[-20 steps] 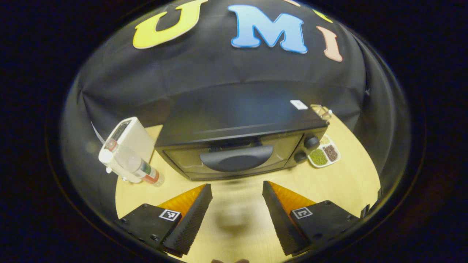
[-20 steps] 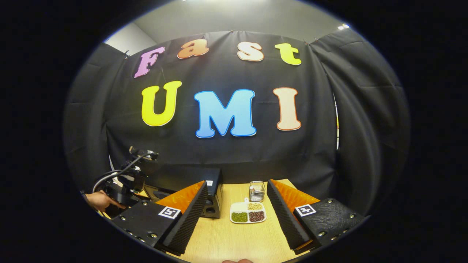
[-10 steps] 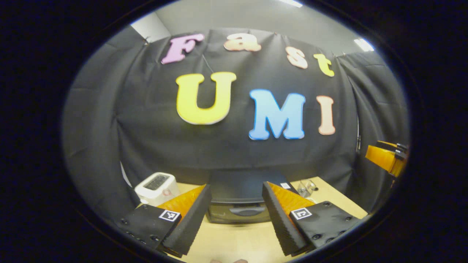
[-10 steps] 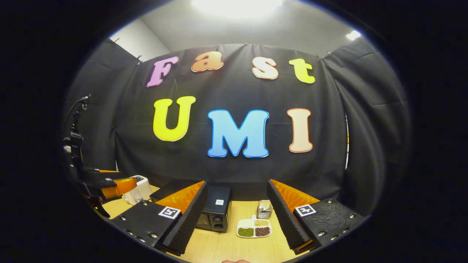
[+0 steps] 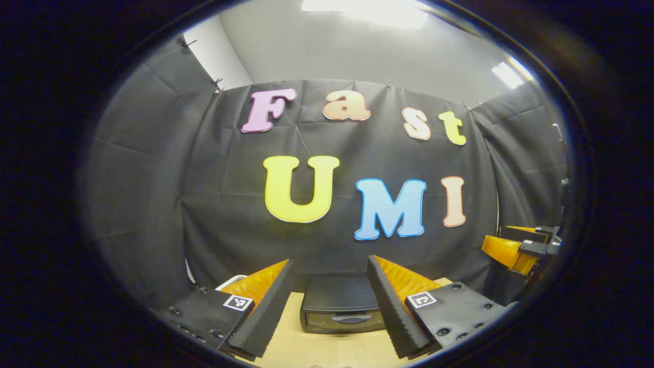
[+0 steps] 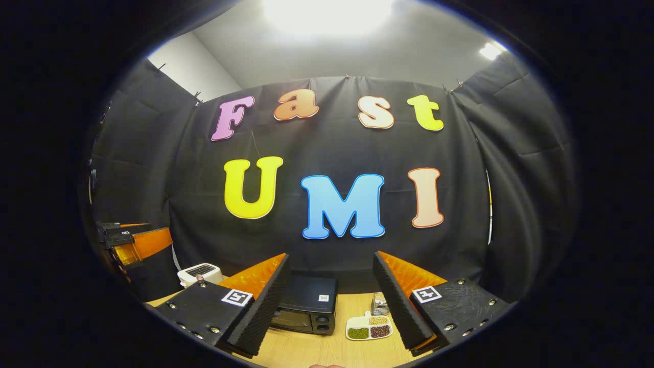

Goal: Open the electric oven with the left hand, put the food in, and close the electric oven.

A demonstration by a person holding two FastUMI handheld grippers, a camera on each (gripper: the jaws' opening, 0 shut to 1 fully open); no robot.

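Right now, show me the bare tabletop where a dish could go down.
Bare wood lies in front of the black electric oven, reaching toward the camera, left of the white divided tray of beans. It is crowded behind that tray, where a small glass jar stands.

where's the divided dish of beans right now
In the right gripper view the divided dish sits on the wooden table, just right of the electric oven and in front of a small glass jar, between the right gripper's open fingers.

This was a staged recording booth, not a home. Black cloth point(image 6: 327, 245) walled a wooden table point(image 6: 327, 350) holding an oven point(image 6: 306, 306) and toaster point(image 6: 199, 273).
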